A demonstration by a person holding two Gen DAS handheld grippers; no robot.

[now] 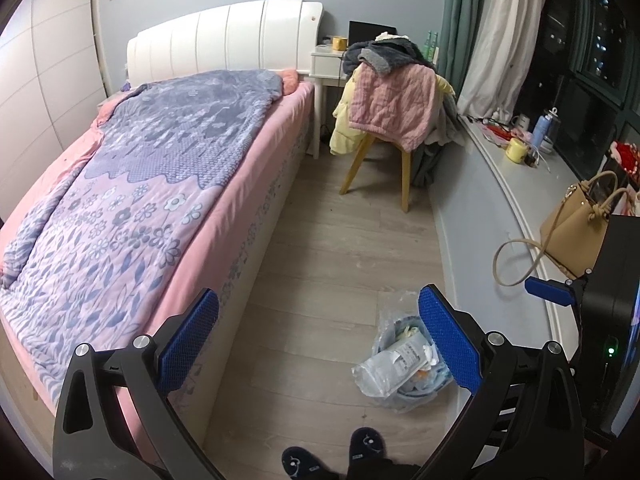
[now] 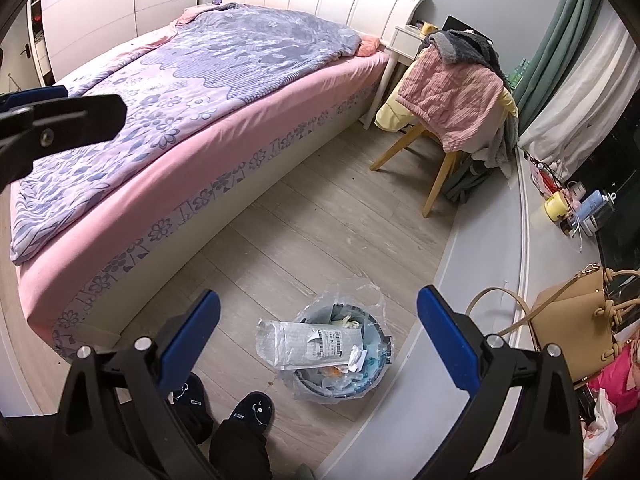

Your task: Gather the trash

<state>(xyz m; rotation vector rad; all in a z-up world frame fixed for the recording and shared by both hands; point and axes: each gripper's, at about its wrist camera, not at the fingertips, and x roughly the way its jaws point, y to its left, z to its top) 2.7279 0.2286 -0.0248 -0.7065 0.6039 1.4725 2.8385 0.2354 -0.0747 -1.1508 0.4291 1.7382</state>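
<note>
A small round bin [image 2: 340, 356] lined with a clear plastic bag stands on the wood floor, full of trash. A large grey plastic mailer [image 2: 308, 344] with a printed label lies across its top. The same bin [image 1: 404, 360] shows in the left wrist view, partly behind my left gripper's right finger [image 1: 448, 340]. My left gripper [image 1: 318, 322] is open and holds nothing, high above the floor. My right gripper [image 2: 318, 316] is also open and empty, above and just behind the bin. The left gripper's side [image 2: 60, 124] shows at the right wrist view's left edge.
A bed [image 2: 192, 92] with a pink sheet and purple floral quilt fills the left. A wooden chair [image 2: 448, 120] heaped with clothes stands beyond. A grey window ledge [image 2: 500, 248] on the right carries a tan handbag [image 2: 580, 320], cups and bottles. A person's dark slippers [image 2: 252, 408] stand beside the bin.
</note>
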